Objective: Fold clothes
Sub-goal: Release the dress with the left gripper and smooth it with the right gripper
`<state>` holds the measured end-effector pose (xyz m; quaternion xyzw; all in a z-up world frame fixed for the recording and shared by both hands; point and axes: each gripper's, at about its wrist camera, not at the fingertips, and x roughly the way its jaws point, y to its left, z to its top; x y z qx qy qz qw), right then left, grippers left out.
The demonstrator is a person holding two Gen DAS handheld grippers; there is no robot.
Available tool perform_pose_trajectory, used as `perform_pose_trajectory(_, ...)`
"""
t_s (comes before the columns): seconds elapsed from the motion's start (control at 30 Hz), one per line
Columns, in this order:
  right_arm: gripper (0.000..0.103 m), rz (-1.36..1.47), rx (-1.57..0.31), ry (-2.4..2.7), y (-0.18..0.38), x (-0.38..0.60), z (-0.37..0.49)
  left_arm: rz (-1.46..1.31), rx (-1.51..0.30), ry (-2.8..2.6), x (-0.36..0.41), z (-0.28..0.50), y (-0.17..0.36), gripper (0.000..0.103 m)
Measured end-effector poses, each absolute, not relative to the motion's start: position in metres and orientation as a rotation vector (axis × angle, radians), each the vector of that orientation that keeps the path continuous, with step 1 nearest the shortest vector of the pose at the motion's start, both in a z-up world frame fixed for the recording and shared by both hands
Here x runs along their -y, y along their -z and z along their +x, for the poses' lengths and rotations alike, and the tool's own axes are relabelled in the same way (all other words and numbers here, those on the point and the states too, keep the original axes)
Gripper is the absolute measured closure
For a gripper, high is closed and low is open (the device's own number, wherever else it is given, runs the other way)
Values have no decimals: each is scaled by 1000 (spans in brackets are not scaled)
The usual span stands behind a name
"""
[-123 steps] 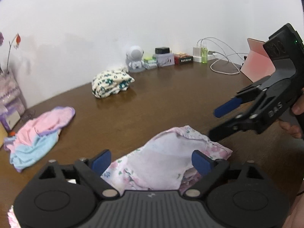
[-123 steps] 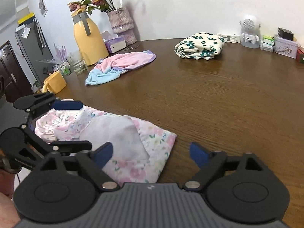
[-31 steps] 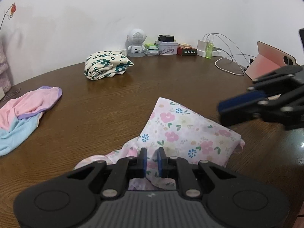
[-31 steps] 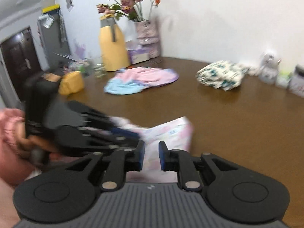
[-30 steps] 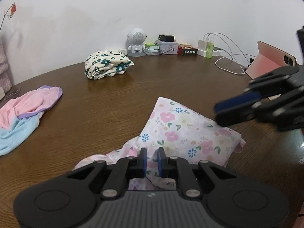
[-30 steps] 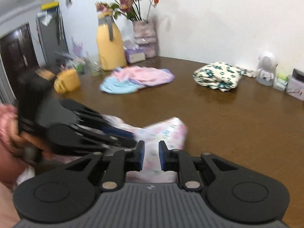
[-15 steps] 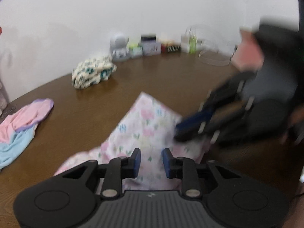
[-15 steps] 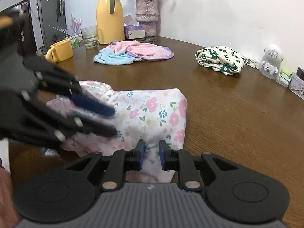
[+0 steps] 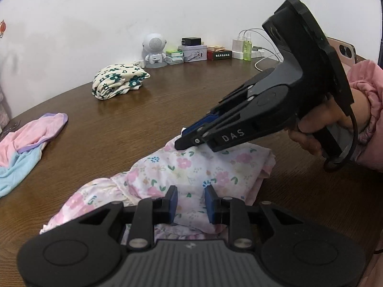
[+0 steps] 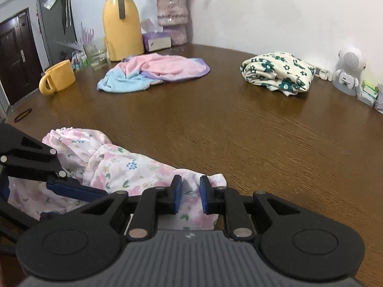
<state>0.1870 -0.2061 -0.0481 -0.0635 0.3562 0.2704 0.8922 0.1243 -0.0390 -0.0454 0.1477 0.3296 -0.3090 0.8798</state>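
A pink floral garment [image 9: 191,167] [image 10: 124,167] lies half folded on the brown table [image 9: 167,100], close to me. My left gripper [image 9: 190,202] stands over its near edge, jaws parted, and the cloth lies under the gap without being pinched. My right gripper [image 9: 182,141] [image 10: 190,197], held by a hand in a pink sleeve [image 9: 368,110], points down onto the garment's far corner. Its jaws are almost together and I see no cloth caught between them. In the right wrist view a blue finger [image 10: 76,191] of the left gripper crosses the garment at the left.
A folded cream garment with green flowers [image 9: 119,81] [image 10: 277,71] lies further back. A pink and blue garment [image 9: 26,143] [image 10: 153,71] is crumpled near a yellow jug [image 10: 122,24], a yellow mug [image 10: 57,76] and a vase. A robot-shaped speaker [image 9: 154,50], boxes, chargers and a phone line the wall.
My left jaws have parted from their grip on the garment's near edge. My right gripper has come down out of the air onto the garment's far corner, jaws unchanged.
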Motion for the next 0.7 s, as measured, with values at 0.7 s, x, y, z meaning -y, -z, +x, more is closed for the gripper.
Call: perform_pose_trajectory(0.7,63,429,-894,-593,65,298,156,397,-679,612,39,129,43,77)
